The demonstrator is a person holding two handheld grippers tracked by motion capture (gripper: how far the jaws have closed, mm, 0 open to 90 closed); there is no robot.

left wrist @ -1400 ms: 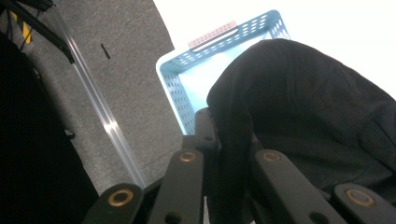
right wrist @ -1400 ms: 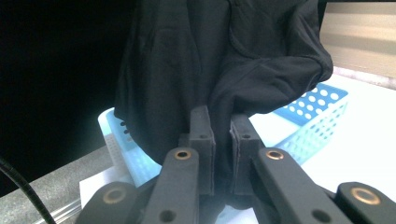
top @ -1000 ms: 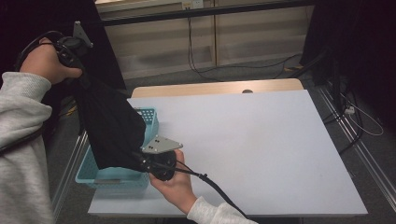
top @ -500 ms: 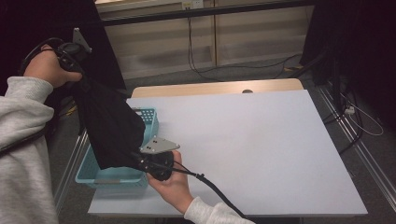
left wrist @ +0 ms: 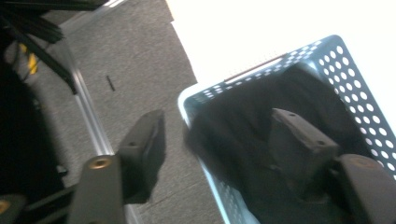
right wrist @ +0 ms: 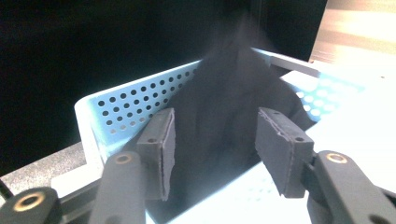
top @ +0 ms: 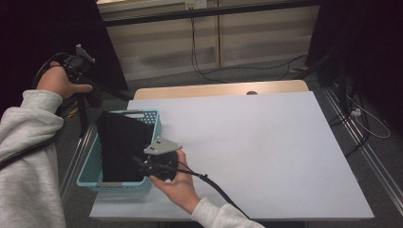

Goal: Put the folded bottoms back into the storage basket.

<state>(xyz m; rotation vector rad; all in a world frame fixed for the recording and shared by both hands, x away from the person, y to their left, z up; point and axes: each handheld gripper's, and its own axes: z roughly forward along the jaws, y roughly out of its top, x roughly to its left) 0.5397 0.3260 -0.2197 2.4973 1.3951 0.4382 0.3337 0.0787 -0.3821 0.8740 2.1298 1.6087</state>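
Both tools have just been opening — the black cloth (top: 121, 147) lies heaped in the blue basket (top: 153, 122) at the surface's (top: 266, 147) left edge, left tool (left wrist: 212, 140) spread above, right tool (right wrist: 215, 140) spread around its folds

Black fabric garment (top: 121, 147), earlier stretched taut from raised left gripper (top: 78, 64) down to right gripper (top: 154, 166), now lies slumped inside perforated light-blue plastic basket (top: 90, 178). Both grippers' jaws have just been opening: left jaws stand apart, empty, off basket's side; right jaws stand apart with cloth between, pads not pressing. Left hand (top: 57, 80) sits lower than before.
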